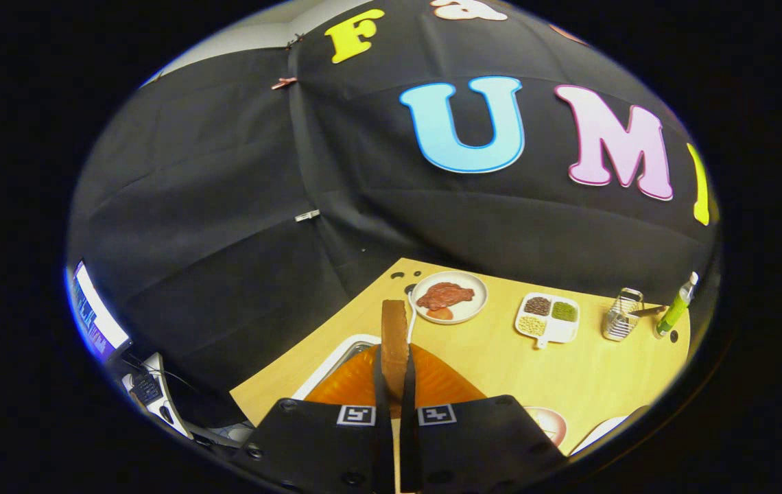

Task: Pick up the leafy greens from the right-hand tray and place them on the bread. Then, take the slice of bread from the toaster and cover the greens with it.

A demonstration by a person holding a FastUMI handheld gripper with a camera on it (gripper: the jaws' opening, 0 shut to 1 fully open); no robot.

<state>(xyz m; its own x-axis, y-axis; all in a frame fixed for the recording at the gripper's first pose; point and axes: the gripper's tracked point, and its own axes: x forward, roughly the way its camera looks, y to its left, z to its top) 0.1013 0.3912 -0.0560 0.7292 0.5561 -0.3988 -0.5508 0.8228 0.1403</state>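
gripper view | gripper (394,384) closed edge-on around bread (394,339), both fingers pressing it, slice upright above orange toaster (432,381) | toaster beside metal tray (336,360) | beyond on table (501,350): meat plate (449,297), bean dish (547,318), grater (622,315), bottle (676,306)

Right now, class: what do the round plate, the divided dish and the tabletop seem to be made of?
The gripper is shut on the bread slice, held upright.
Round plate: probably glazed ceramic or melamine; white, smooth rim.
Divided dish: likely the same; white, moulded compartments holding grains.
Tabletop: seemingly pale wood or wood-look laminate; matte, faint grain.
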